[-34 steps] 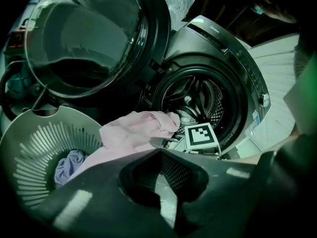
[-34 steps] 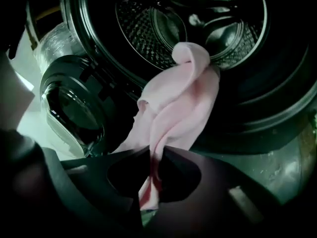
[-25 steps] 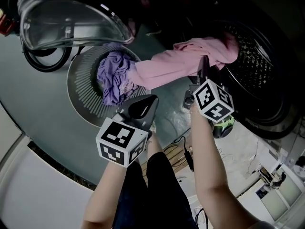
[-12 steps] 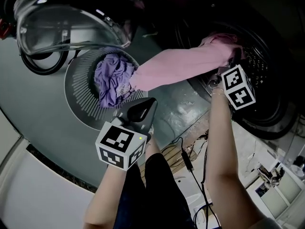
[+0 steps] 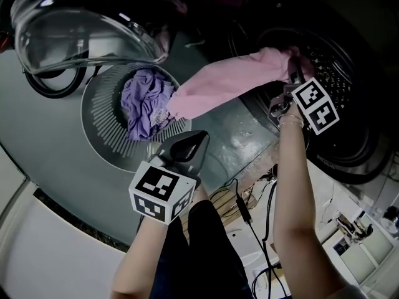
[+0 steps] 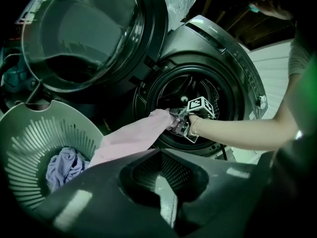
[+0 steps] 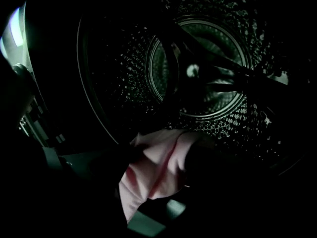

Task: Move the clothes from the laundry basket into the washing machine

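Now that the right hand-held gripper (image 5: 292,73), clamped on the pink garment (image 5: 218,87), has reached the drum (image 5: 341,73), loading looks near; the left hand-held gripper (image 5: 187,146) waits closed, empty.

We see a pink garment (image 5: 227,83), a lavender garment (image 5: 144,101) at its eight o'clock in a pale grey slotted laundry basket (image 5: 103,124), black-and-white square markers on the left cube (image 5: 161,192) and right cube (image 5: 317,104), and a dark dimpled drum (image 5: 338,56).
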A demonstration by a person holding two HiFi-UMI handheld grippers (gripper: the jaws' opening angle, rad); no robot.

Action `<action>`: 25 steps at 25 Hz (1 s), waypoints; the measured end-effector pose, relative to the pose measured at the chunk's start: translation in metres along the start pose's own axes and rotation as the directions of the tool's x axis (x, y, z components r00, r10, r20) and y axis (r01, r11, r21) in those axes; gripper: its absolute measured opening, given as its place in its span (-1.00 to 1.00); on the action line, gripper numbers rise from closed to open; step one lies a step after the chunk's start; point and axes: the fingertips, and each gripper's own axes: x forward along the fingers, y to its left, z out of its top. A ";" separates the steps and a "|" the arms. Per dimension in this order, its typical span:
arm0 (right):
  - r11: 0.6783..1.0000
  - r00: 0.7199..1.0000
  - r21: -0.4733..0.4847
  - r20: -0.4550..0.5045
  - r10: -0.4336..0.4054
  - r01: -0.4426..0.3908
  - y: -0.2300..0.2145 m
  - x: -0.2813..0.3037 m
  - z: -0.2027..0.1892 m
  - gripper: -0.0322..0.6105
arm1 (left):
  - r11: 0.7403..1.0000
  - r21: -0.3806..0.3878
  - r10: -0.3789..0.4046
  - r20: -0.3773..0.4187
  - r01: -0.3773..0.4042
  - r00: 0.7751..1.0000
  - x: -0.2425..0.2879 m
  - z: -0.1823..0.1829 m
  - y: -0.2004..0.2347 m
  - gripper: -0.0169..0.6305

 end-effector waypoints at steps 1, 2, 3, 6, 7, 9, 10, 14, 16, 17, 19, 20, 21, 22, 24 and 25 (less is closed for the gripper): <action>1.000 1.000 -0.014 -0.008 0.021 -0.021 0.005 -0.007 -0.003 0.33 | 1.000 0.000 0.001 0.002 -0.001 1.000 0.000 0.001 0.001 -0.95; 0.998 0.999 -0.040 -0.017 0.044 -0.045 0.012 -0.016 -0.006 0.48 | 1.000 -0.003 0.003 0.004 -0.003 1.000 -0.001 0.003 0.002 -0.95; 0.995 0.997 -0.072 -0.028 0.066 -0.068 0.019 -0.025 -0.011 0.55 | 1.000 -0.008 0.004 0.007 -0.004 1.000 -0.002 0.004 0.003 -0.95; 0.979 0.991 -0.166 -0.084 0.107 -0.120 0.038 -0.048 -0.042 0.58 | 1.000 -0.027 0.004 0.013 -0.004 1.000 -0.004 0.006 0.004 -0.95; 0.971 0.985 -0.192 -0.125 0.121 -0.143 0.046 -0.051 -0.060 0.59 | 1.000 -0.027 0.003 0.013 -0.003 1.000 -0.005 0.006 0.004 -0.95; 0.954 0.955 -0.201 -0.245 0.170 -0.221 0.069 -0.050 -0.106 0.66 | 1.000 -0.027 0.004 0.013 -0.004 1.000 -0.006 0.005 0.004 -0.95; 0.948 0.929 -0.177 -0.309 0.202 -0.265 0.081 -0.048 -0.130 0.69 | 0.999 -0.032 0.006 0.014 -0.006 1.000 -0.007 0.004 0.005 -0.95; 0.938 0.839 0.068 -0.429 0.334 -0.339 0.115 -0.043 -0.187 0.26 | 0.999 -0.044 0.009 0.022 -0.008 1.000 -0.005 0.004 0.007 -0.95; 0.925 0.845 0.165 -0.377 0.379 -0.341 0.121 -0.042 -0.183 -0.62 | 0.999 -0.047 0.006 0.018 -0.005 1.000 -0.004 0.002 0.007 -0.95; 0.921 0.854 0.174 -0.346 0.389 -0.349 0.121 -0.042 -0.177 -0.77 | 0.999 -0.053 0.004 0.017 -0.003 1.000 -0.004 0.001 0.008 -0.95; 0.916 0.872 0.125 -0.280 0.401 -0.381 0.119 -0.041 -0.155 -0.77 | 0.998 -0.069 0.004 0.019 -0.002 1.000 -0.004 -0.001 0.009 -0.95; 0.919 0.888 0.077 -0.238 0.393 -0.386 0.115 -0.040 -0.139 -0.77 | 0.997 -0.073 0.005 0.022 -0.003 1.000 -0.004 -0.001 0.009 -0.95; 0.927 0.910 0.023 -0.186 0.371 -0.374 0.108 -0.039 -0.121 -0.77 | 0.997 -0.075 0.005 0.024 -0.003 1.000 -0.004 -0.001 0.008 -0.95; 0.939 0.932 -0.027 -0.129 0.338 -0.344 0.098 -0.038 -0.100 -0.77 | 0.997 -0.075 0.003 0.026 -0.001 1.000 -0.004 0.000 0.007 -0.95; 0.958 0.962 -0.096 -0.029 0.270 -0.272 0.077 -0.037 -0.063 -0.77 | 0.997 -0.073 -0.006 0.026 0.008 1.000 -0.003 0.000 0.004 -0.95; 0.961 0.968 -0.120 0.006 0.252 -0.250 0.070 -0.035 -0.048 -0.77 | 0.997 -0.072 -0.010 0.026 0.012 1.000 -0.002 0.000 0.002 -0.95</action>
